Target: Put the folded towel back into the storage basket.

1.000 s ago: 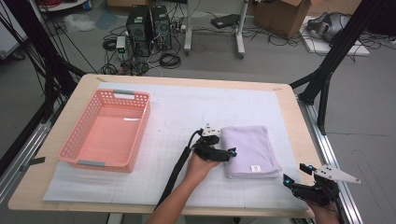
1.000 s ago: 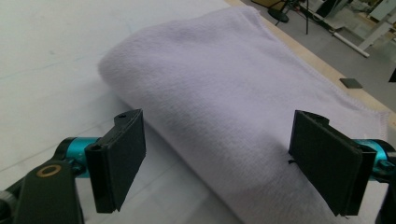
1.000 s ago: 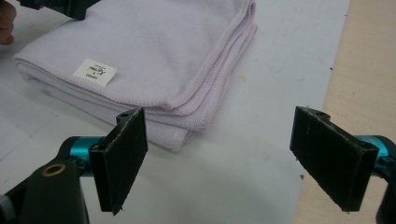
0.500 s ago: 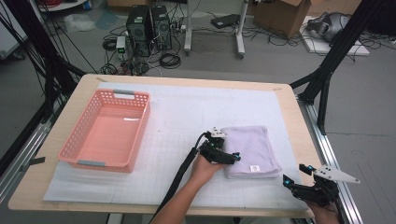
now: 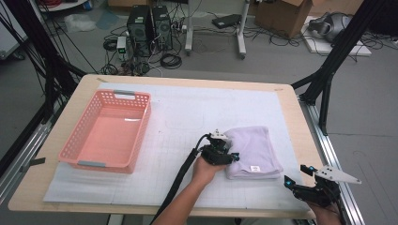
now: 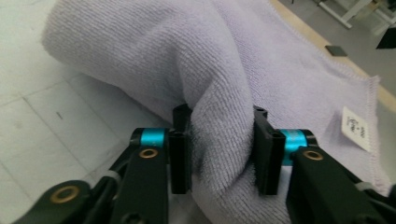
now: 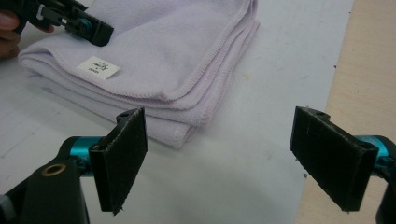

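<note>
A folded lilac towel (image 5: pixel 257 149) lies on the white mat at the table's right. My left gripper (image 5: pixel 229 156) is at the towel's left edge. Its jaws have just been closing, and in the left gripper view they (image 6: pixel 222 158) pinch a raised fold of the towel (image 6: pixel 233 60) between both pads. My right gripper (image 5: pixel 295 174) hovers at the table's near right corner, a short way from the towel. In the right gripper view it (image 7: pixel 233 154) stands wide open with nothing between its pads, and the towel (image 7: pixel 177 46) and the left gripper (image 7: pixel 88 28) lie beyond.
A pink plastic basket (image 5: pixel 141 126) stands empty on the left of the mat (image 5: pixel 197 112). The bare wooden table edge (image 5: pixel 307 140) runs along the right. A black cable (image 5: pixel 180 176) trails from the left gripper toward the near edge.
The left gripper has edged slightly right onto the towel's left edge and sits there now. The right gripper has not moved.
</note>
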